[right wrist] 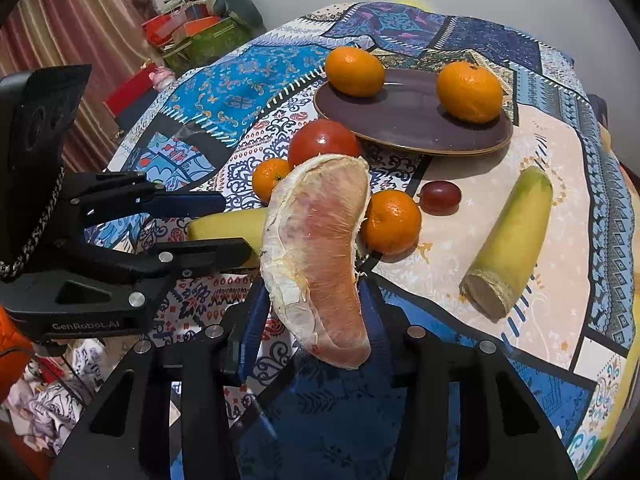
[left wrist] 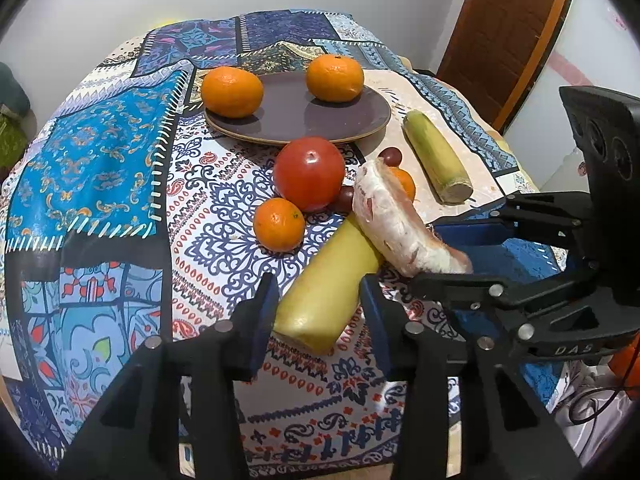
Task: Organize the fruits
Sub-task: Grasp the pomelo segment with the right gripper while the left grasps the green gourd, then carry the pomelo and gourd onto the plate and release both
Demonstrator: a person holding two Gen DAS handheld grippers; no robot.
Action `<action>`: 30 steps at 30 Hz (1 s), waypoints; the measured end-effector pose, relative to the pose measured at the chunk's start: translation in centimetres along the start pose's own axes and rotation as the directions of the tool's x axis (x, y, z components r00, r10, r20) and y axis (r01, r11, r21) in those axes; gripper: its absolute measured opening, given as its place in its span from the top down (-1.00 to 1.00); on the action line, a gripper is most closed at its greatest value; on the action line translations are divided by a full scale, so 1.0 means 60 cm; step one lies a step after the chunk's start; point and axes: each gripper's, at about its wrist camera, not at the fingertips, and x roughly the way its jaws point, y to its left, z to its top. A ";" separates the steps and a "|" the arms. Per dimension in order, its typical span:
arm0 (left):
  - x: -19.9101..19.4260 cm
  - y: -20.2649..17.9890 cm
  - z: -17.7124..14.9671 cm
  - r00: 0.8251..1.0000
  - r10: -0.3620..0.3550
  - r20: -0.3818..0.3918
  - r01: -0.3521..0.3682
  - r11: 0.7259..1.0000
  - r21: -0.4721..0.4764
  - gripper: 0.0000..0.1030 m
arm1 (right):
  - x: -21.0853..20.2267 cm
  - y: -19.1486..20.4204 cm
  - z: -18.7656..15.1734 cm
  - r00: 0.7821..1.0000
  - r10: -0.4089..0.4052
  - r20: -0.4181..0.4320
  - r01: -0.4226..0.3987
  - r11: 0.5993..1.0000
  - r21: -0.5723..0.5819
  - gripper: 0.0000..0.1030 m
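A: Which step is this?

B: By my reading, mid-sort. The plate (left wrist: 296, 120) already carries two oranges (right wrist: 354, 72), and the right hand-held gripper (right wrist: 316, 304) is clamped on a peeled pomelo wedge (right wrist: 320, 256), lifted clear of the surface (left wrist: 100, 152) and short of the plate.

A: And the left one?

B: The left hand-held gripper (left wrist: 316, 300) stands open, its fingers on either side of the near end of a yellow-green stalk (left wrist: 328, 292) (sugarcane, I would guess). Whether the pads touch it, I cannot tell.

A: So what does the next move call for?

B: Probably carrying the wedge over the tomato (left wrist: 310, 174) to the bare middle of the plate, and setting it down gently, since the flesh looks soft. The left would need to close on the stalk before any lift.

A: What else lies short of the plate?

B: Two small oranges (right wrist: 390, 222), two grapes (right wrist: 440, 196) and a second stalk (right wrist: 510, 236), which lies to the plate's right.

A: Anything hard to make out?

B: The wedge covers part of the tomato and one small orange in the right view. One grape is mostly hidden behind the tomato in the left view. Both hands are out of frame.
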 end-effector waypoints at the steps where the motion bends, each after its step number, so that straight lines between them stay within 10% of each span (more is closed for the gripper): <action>1: -0.003 -0.003 -0.001 1.000 0.002 0.001 -0.002 1.000 0.002 0.27 | -0.005 0.000 -0.001 1.000 0.000 0.004 0.000 1.000 0.004 0.18; 10: -0.014 -0.023 -0.011 1.000 0.025 -0.010 -0.024 0.998 0.052 0.38 | -0.042 -0.001 -0.024 0.999 -0.053 0.006 0.053 0.999 -0.009 0.19; 20: 0.031 -0.026 0.002 0.995 0.084 -0.056 -0.079 0.993 0.086 0.00 | -0.052 -0.033 -0.059 0.995 -0.083 -0.052 0.084 0.996 0.021 0.38; 30: 0.008 -0.044 -0.022 0.994 0.106 -0.038 -0.101 0.987 0.126 0.18 | -0.034 -0.027 -0.048 0.996 -0.060 -0.059 0.062 0.998 0.034 0.18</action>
